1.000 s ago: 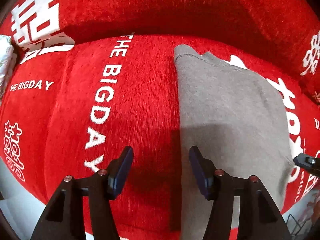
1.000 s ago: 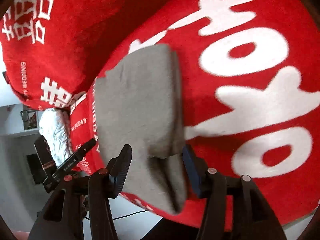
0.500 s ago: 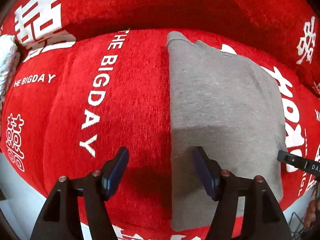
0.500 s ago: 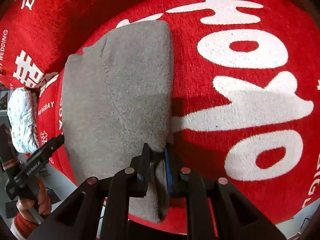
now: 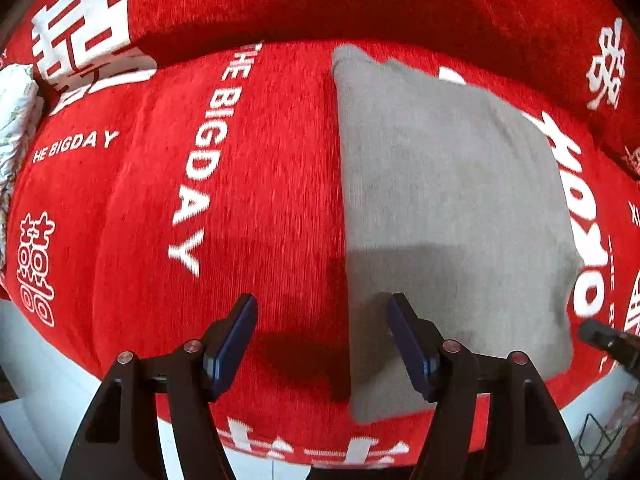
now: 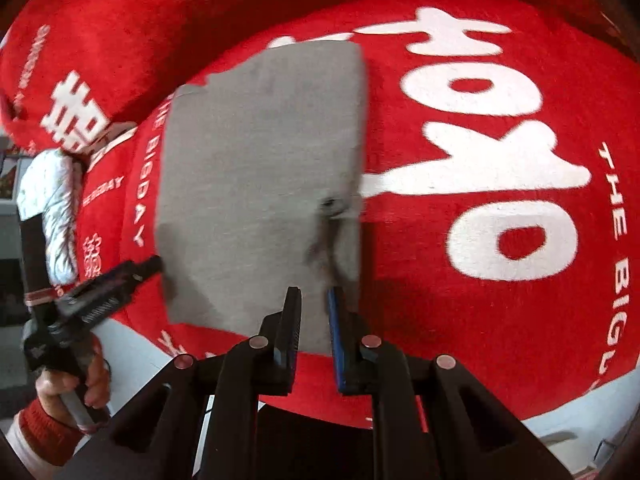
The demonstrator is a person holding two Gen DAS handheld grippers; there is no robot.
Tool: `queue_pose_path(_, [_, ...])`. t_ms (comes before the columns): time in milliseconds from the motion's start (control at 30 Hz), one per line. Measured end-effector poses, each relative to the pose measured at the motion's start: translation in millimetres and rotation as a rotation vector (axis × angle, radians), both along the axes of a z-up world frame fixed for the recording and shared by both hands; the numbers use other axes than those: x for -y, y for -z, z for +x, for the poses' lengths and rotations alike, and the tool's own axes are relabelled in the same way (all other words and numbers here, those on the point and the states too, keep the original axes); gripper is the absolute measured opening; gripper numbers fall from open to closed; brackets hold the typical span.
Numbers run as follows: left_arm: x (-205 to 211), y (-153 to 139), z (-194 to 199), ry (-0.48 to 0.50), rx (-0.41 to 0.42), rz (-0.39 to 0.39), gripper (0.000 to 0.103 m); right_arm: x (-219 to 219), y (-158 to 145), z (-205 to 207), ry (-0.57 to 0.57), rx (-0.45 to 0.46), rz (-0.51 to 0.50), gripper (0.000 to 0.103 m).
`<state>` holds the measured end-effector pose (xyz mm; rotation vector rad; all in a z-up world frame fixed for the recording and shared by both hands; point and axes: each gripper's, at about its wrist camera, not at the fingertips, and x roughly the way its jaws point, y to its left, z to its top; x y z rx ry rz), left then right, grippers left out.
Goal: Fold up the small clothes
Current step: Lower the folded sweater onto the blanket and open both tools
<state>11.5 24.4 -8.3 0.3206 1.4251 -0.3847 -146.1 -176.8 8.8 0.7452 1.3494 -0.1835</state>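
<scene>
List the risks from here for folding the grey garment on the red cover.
1. The right hand-held gripper pinches only the near right edge of the grey garment, and the cloth puckers just beyond it. A pull may lift one layer and undo the fold.
2. The left hand-held gripper hangs open across the garment's left edge, one finger over the red cover. Closing there could grab the cover too.

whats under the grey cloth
The grey cloth lies on a red plush cover with white lettering, which shows on every side of it. Some white print runs under its right edge; whatever else it covers is hidden.
</scene>
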Motion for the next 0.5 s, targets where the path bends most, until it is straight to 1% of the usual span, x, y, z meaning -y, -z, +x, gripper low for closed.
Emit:
queue_pose_path(67, [-4,5,-8,0.005,-0.026,0.011,0.069,-9,5,3,-0.032,-0.018,-0.001,0.014])
queue_pose_path(133, [-8,13,-17,0.010,-0.053,0.024,0.069,-17,18,9,-0.044,-0.054,0.001,0.014])
queue_pose_path(200, [-10,20,-24,0.017,-0.075,0.034,0.069,-18,36,10,-0.021,-0.111,0.019,0.013])
queue_pose_path(267, [-11,25,-28,0.016,-0.093,0.033,0.069,-14,45,4,0.023,-0.133,0.058,0.013])
queue_pose_path(333, [-13,27,-29,0.013,-0.101,0.031,0.070,-13,46,2,0.045,-0.141,0.076,0.013])
queue_pose_path(367, [-13,27,-29,0.011,-0.105,0.035,0.076,-14,46,2,0.038,-0.147,0.073,0.013])
queue_pose_path(400, [-14,27,-28,0.008,-0.107,0.045,0.078,-17,46,2,0.030,-0.151,0.066,0.013])
queue_pose_path(500, [-18,23,-27,0.001,-0.117,0.045,0.078,-19,40,1,0.019,-0.161,0.060,0.013])
